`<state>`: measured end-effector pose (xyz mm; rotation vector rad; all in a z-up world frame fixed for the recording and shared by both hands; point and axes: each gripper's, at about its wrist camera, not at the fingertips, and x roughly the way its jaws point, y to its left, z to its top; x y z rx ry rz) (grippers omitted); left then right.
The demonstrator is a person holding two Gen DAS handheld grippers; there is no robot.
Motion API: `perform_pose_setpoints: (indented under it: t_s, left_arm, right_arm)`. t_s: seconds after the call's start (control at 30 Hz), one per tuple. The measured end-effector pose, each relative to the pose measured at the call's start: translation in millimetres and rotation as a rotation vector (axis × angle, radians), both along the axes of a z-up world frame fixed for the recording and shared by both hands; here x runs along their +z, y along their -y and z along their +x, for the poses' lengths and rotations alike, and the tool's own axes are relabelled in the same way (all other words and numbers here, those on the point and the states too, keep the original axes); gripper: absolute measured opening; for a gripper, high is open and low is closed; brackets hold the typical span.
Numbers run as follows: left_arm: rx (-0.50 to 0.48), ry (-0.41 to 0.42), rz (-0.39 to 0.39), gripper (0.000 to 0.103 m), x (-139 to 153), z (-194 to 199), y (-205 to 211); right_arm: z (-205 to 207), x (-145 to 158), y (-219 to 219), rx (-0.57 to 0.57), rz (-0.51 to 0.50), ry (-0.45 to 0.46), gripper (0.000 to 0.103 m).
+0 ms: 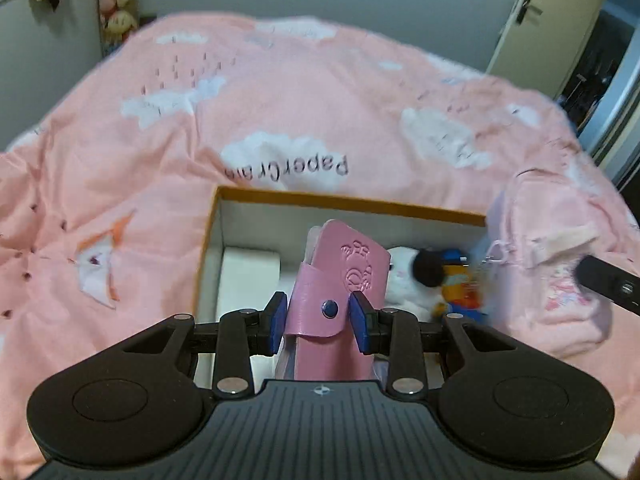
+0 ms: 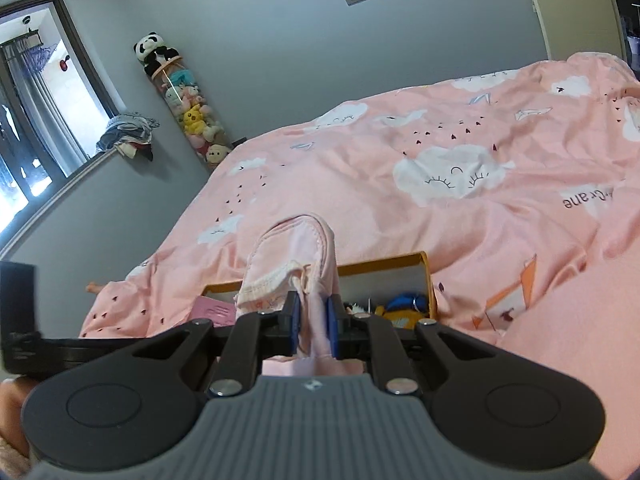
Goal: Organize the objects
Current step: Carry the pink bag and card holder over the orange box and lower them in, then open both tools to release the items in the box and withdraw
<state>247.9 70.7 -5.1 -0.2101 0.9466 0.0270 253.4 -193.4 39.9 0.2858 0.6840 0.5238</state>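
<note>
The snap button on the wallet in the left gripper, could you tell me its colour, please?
The snap button is dark blue, on the pink wallet; the left wrist view shows it best.

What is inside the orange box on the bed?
The orange cardboard box holds a white plush toy, a blue-and-yellow toy and a flat white item; the pink wallet hides the rest.

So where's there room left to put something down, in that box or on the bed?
The box is crowded at its right end with a plush toy and a figure; only the left corner beside the white block looks free. The pink duvet beyond the box is wide open.
</note>
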Motion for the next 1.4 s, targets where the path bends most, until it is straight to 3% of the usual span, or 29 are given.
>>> perform_pose_setpoints:
  t_s: [0.37,0.6,0.87,0.97,1.2,1.4]
  left_arm:
    - [0.12,-0.193,-0.153,0.038,-66.8,41.8,-15.0]
    - [0.138,-0.246,-0.155,0.039,-84.5,51.2,-16.6]
    - [0.071,-0.18,-0.099,0.052,-66.4,47.4,-13.5]
    - [0.082,-0.124,-0.131,0.051,-49.8,40.8,-22.5]
    - [0.075,-0.016,-0.133,0.036,-15.9,14.5,-39.7]
    - [0.148,0.083,-0.119,0.026,-2.7,-10.8,-62.0]
  right_arm:
    - [40.3,-31.0,-22.3,0.016,-0.03,-0.024,0.015]
    - [49.0,-42.9,-26.6,0.024,-0.038,-0.048,0.015]
    - [51.5,-46.9,-30.5,0.026,-0.051,-0.059,0.015]
    - [52.7,-46.9,-35.3,0.031,-0.048,-0.07,0.015]
    - [60.7,-56.1,-64.6,0.07,0.009,-0.18,0.015]
    - [68.2,-75.6,-95.4,0.077,0.009,-0.277,0.015]
